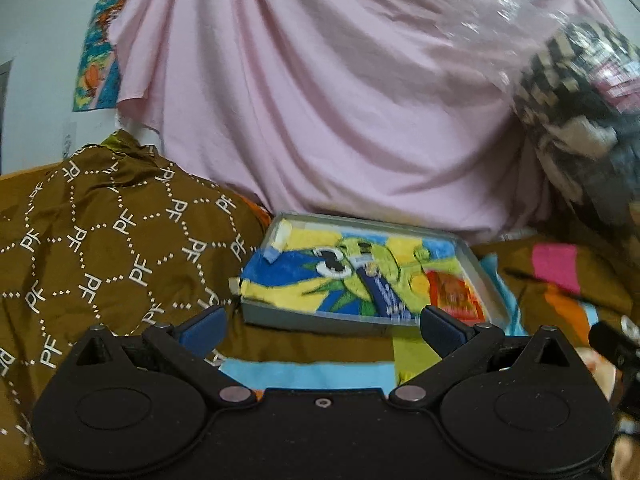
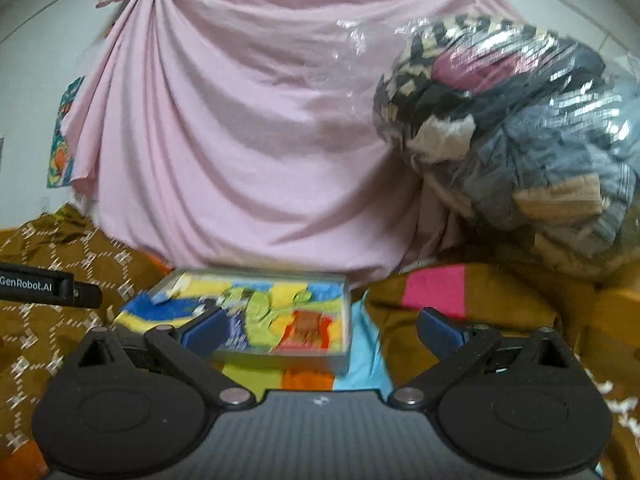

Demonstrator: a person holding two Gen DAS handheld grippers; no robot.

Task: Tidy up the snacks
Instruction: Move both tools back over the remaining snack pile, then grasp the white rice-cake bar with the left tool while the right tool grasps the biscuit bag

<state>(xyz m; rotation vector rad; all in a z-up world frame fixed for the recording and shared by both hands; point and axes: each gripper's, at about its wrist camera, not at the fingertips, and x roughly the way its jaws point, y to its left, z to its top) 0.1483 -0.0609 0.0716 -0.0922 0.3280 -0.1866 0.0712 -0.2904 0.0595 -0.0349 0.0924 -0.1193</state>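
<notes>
The left tongs (image 1: 322,326) stand wide apart with nothing between the blue pads, and the right tongs (image 2: 320,328) are spread just as wide and equally empty. Both point at a shallow grey tray (image 1: 478,264) lying on the bright patchwork bedcover (image 1: 304,372), lined with a cartoon-print cloth (image 1: 320,276). Inside it, toward the near right corner, lies a small red-orange snack packet (image 1: 456,294), flat on the cloth; the right view shows it (image 2: 308,330) blurred, ahead between the open pads. It looks like thin foil or plastic, so probably light, floppy and slick, with contents that could crush. A raised edge or sealed end seems the best place to pinch, gently. Left of the tray sits a brown patterned cloth (image 1: 100,232); behind hangs a pink sheet (image 1: 320,100), with a clear bag of clothes (image 2: 520,128) to the right
</notes>
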